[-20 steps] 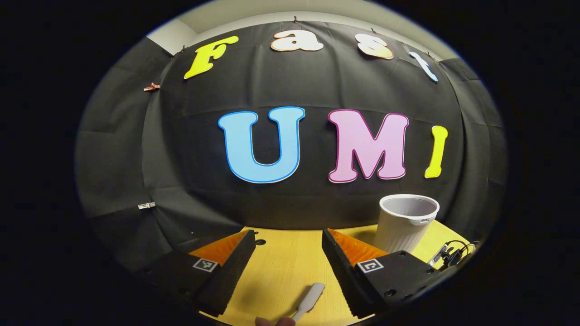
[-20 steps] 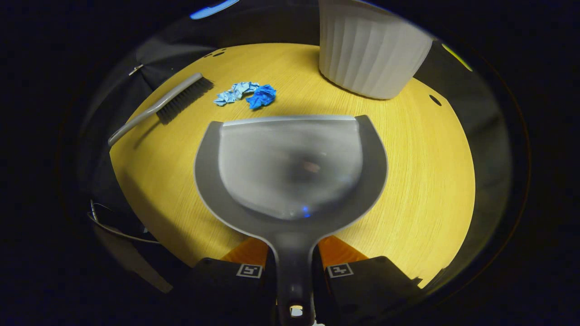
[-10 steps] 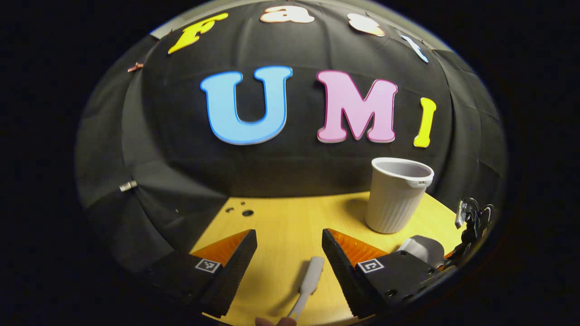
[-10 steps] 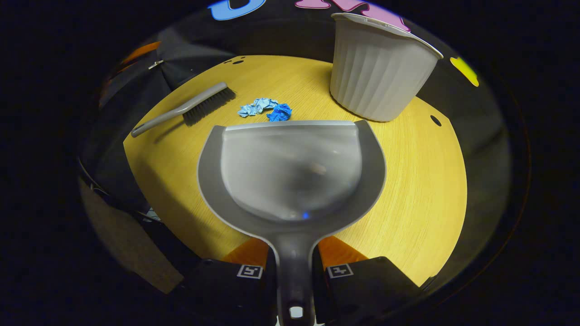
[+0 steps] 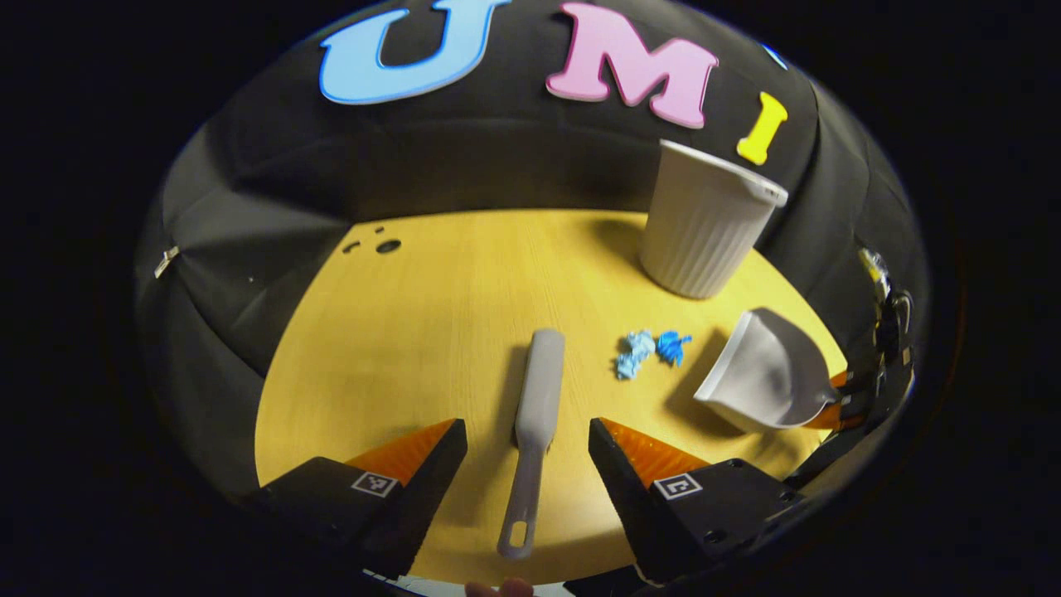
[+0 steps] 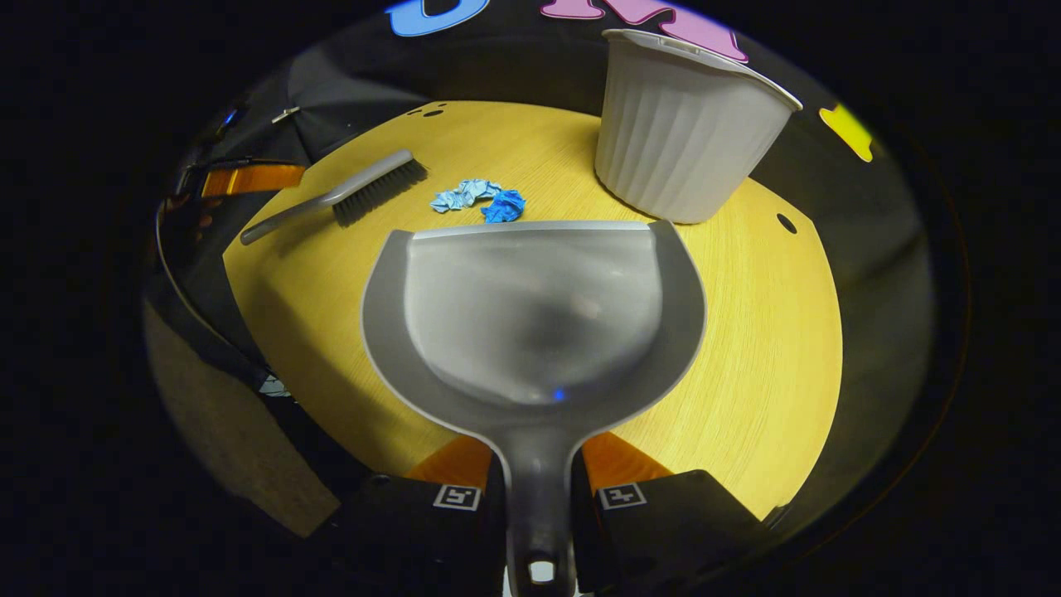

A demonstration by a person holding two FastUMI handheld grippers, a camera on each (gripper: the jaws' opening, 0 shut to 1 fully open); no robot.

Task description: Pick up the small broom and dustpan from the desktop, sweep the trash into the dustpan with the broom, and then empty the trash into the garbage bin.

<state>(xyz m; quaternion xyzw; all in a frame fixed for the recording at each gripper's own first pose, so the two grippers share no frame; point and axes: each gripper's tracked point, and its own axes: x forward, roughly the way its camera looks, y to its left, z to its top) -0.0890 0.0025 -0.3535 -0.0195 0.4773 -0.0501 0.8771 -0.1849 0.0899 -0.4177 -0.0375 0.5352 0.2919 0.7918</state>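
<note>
Yellow wood-grain desktop [image 5: 414, 332], black cloth wall behind. Left gripper [image 5: 528, 452] spread wide, straddling the slim grey broom [image 5: 535, 414] handle, not touching. Right gripper [image 6: 539, 489] clamped on the smooth grey dustpan [image 6: 535, 315] handle. Crumpled blue paper [image 6: 479, 199] just past its lip; ribbed white bin [image 6: 675, 141] near.

Left gripper [image 5: 528, 444] is held wide open, pitched downward; right gripper [image 6: 537, 485] is clamped tight, angled down too.

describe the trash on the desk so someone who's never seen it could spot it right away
Start at the yellow wooden desktop and find the tall ribbed white garbage bin. On the desk beside its base, between the grey broom and the dustpan lip, lie the crumpled paper scraps. They are the only blue things there, small and wrinkled.
</note>
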